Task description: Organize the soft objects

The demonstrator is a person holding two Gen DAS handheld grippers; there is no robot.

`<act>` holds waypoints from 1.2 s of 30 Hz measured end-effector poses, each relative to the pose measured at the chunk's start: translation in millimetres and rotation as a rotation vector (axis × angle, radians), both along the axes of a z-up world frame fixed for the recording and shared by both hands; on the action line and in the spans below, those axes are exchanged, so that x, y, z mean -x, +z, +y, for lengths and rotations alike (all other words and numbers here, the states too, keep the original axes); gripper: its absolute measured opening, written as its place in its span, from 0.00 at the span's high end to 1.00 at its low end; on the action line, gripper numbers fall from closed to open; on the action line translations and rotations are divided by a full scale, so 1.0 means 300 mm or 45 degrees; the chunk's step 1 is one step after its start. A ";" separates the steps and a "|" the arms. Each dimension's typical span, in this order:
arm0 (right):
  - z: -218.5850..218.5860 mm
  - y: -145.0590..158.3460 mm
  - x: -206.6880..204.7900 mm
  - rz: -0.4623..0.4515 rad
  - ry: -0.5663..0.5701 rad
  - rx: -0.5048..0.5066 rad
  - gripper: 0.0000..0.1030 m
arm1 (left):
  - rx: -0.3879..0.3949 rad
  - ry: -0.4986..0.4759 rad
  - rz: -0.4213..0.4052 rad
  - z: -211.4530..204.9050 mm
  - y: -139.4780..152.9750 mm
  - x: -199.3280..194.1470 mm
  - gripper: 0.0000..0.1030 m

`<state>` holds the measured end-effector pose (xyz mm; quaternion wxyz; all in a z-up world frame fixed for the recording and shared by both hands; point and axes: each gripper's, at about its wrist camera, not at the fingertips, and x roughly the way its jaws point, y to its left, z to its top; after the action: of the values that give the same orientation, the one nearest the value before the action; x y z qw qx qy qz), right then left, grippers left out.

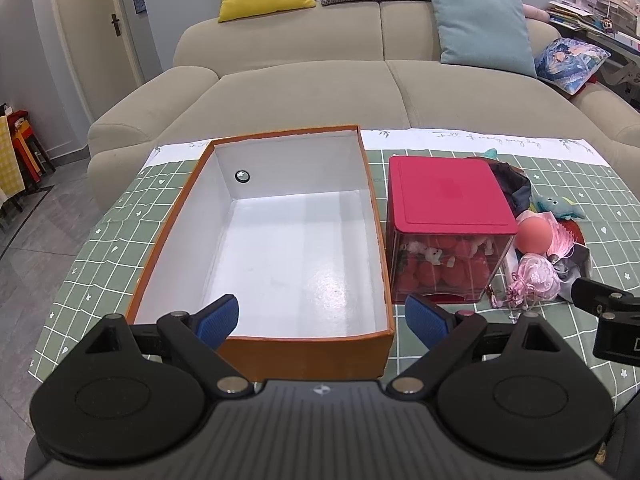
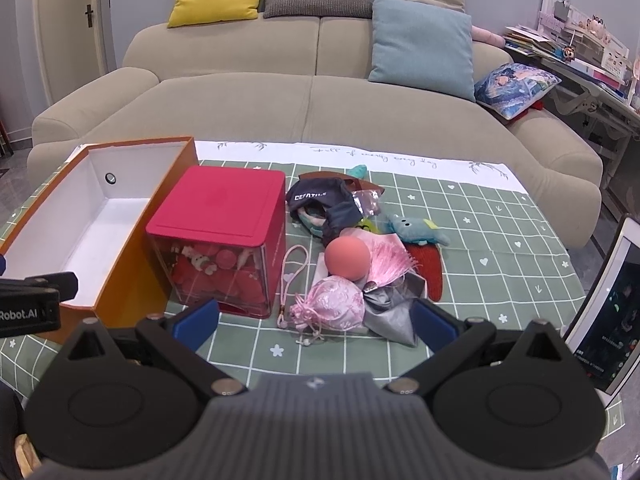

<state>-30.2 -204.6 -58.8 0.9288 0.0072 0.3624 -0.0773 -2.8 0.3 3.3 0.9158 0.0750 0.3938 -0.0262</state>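
An open orange shoebox (image 1: 256, 360) with a white, empty inside stands on the green checked tablecloth; it also shows in the right wrist view (image 2: 132, 280). My left gripper (image 1: 322, 320) is open and empty over its near edge. A pile of soft things lies to the right: a pink satin pouch (image 2: 334, 306), a coral ball (image 2: 347, 258), a pink tassel (image 2: 390, 260), a grey cloth (image 2: 390, 316), a dark drawstring bag (image 2: 328, 200), a blue plush toy (image 2: 416, 230). My right gripper (image 2: 314, 322) is open and empty just in front of the pouch.
A clear box with a red lid (image 2: 224, 216), full of red items, stands between the shoebox and the pile. A pink lanyard (image 2: 294, 272) lies beside it. A beige sofa (image 2: 312, 96) with cushions is behind the table. A tablet screen (image 2: 608, 316) leans at the right.
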 end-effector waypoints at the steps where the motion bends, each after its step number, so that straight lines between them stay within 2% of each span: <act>1: 0.001 0.000 -0.001 0.001 -0.001 -0.001 0.02 | 0.001 0.001 -0.001 0.000 0.001 0.001 0.00; 23: -0.036 -0.009 -0.008 -0.003 -0.012 -0.008 0.02 | -0.025 -0.018 0.017 -0.022 -0.011 -0.009 0.00; 28: -0.136 -0.016 -0.021 -0.048 -0.015 -0.033 0.02 | -0.032 -0.113 0.005 -0.091 -0.001 -0.021 0.00; 30: -0.189 -0.023 -0.033 -0.072 0.028 -0.073 0.02 | -0.016 -0.164 0.006 -0.131 0.003 -0.030 0.00; 33: -0.266 -0.040 -0.066 -0.097 0.078 -0.092 0.02 | 0.024 -0.293 0.018 -0.201 -0.002 -0.042 0.00; 36: -0.349 -0.068 -0.120 -0.072 0.115 -0.094 0.02 | 0.074 -0.450 0.053 -0.280 -0.029 -0.060 0.00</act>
<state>5.7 -309.4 -79.2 0.9403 0.0272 0.3385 -0.0217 15.3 -83.8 -5.2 0.8904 0.1160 0.3923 -0.1998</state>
